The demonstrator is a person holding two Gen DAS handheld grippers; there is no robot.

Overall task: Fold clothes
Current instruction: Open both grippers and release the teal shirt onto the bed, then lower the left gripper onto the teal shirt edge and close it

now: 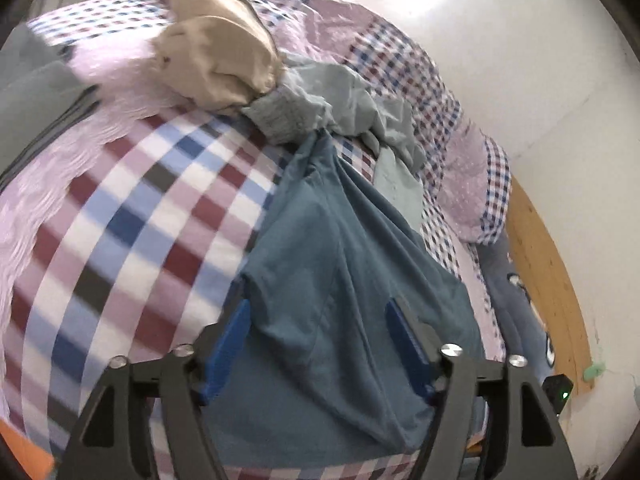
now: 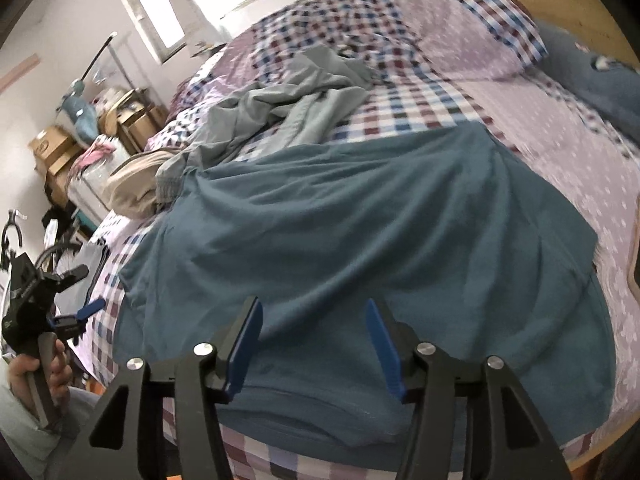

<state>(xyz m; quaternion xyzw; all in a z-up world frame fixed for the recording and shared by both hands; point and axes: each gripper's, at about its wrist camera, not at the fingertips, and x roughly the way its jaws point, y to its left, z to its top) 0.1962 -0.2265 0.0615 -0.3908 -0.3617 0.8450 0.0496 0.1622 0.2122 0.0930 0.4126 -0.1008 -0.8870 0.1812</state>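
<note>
Two grippers, left (image 1: 316, 340) and right (image 2: 314, 340), both spread wide, hang over one soft teal shirt (image 2: 360, 232) spread flat at the near edge of the checked quilt (image 1: 132, 208). Farther back lie one crumpled grey garment (image 2: 288, 100) and one beige bundle (image 1: 216, 60).

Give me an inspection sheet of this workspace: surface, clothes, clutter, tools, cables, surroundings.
Surface: bed with checked quilt, rumpled.
Job's things: teal garment spread at the near edge, creased; grey-green garment crumpled beyond it; beige garment bunched to the left.
Clutter: dark blue pillow at the headboard.
Tools: left tool open above the teal garment; right tool open above it, gripping nothing.
Cables: nothing seen.
Surroundings: cardboard boxes, bicycle, window.
</note>
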